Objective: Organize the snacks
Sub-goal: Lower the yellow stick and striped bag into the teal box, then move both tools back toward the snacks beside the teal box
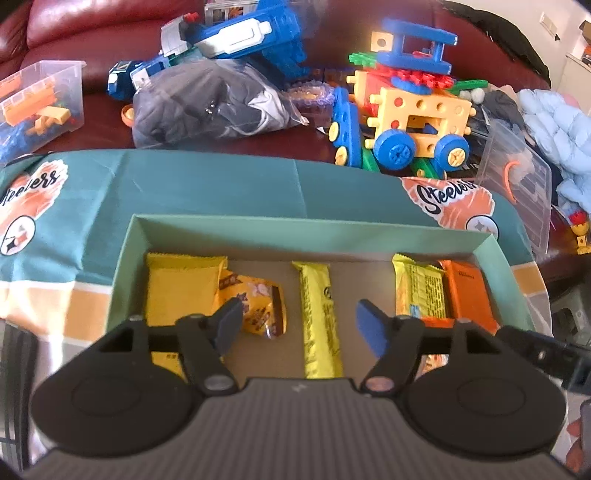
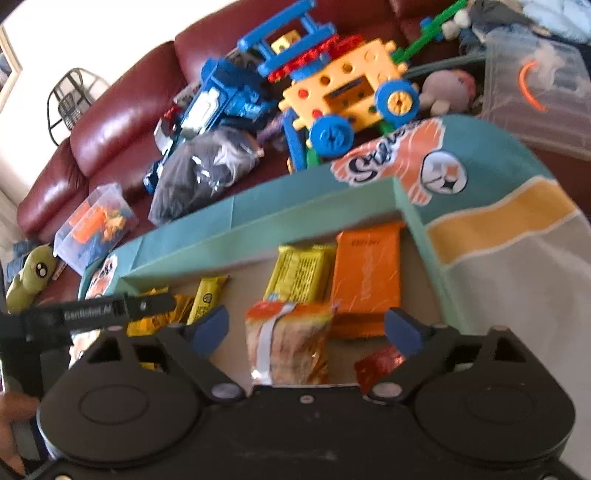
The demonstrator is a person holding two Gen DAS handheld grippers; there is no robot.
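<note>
1. Behind my work area I see a dark red leather sofa [image 1: 92, 22] piled with toys: a blue toy robot [image 1: 236, 33], a yellow toy car with blue wheels [image 1: 417, 122], a clear bin of bricks [image 1: 40, 99] and a bag of dark clothing [image 1: 207, 103].
2. In front of it lies a teal cloth [image 1: 221, 184] printed with orange badges, and on that cloth sits a shallow green box [image 1: 317, 229] with a brown cardboard floor.
3. The snacks are all inside the box. At its left end I see a flat yellow packet [image 1: 177, 288] with a crumpled yellow-and-brown wrapper [image 1: 258, 306] touching its right edge.
4. A long yellow bar [image 1: 319, 317] lies alone near the middle.
5. At the right end a yellow packet with small print [image 1: 419, 291] lies beside an orange packet [image 1: 463, 291]; nearer me are an orange-and-tan pouch [image 2: 291, 339] and a small red wrapper [image 2: 380, 363].
6. My left gripper [image 1: 299, 323] hovers over the long bar, jaws wide apart and holding nothing.
7. My right gripper [image 2: 306, 328] hangs over the pouch, jaws also spread wide, gripping nothing.
</note>
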